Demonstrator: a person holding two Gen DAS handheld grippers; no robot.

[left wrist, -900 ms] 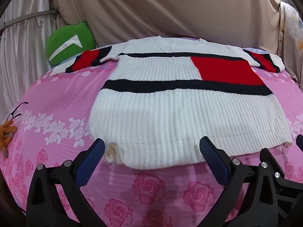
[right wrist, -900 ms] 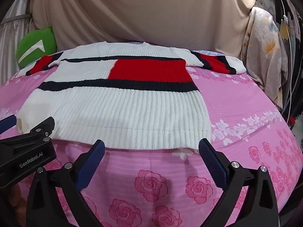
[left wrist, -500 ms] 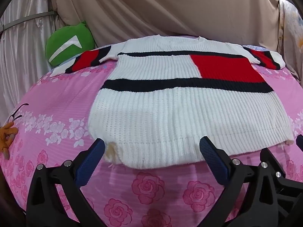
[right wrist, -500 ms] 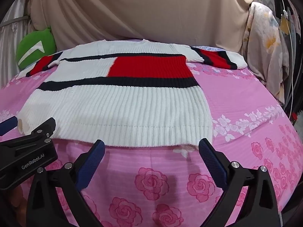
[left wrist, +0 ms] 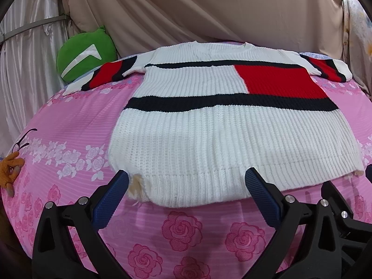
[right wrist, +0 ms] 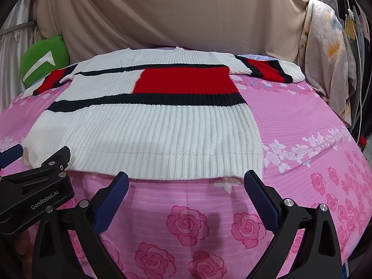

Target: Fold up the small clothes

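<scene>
Knit sweater (left wrist: 227, 144) flat; both grippers (left wrist: 186, 186) (right wrist: 186, 184) wide open, empty; glasses (left wrist: 23, 139) only in L view.

A pink rose-print bedsheet (left wrist: 69, 121) covers the bed, backed by beige draped curtains (right wrist: 186, 11) — a green cushion (left wrist: 86, 55) at its far corner.

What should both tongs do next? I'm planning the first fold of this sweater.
Probably ease both forward and down onto the hem. The sweater lies flat and spread on the pink sheet, sleeves out. The left tongs and right tongs hang open just short of its near ribbed edge, holding nothing, so gripping the hem near its two corners looks like the natural start.
</scene>
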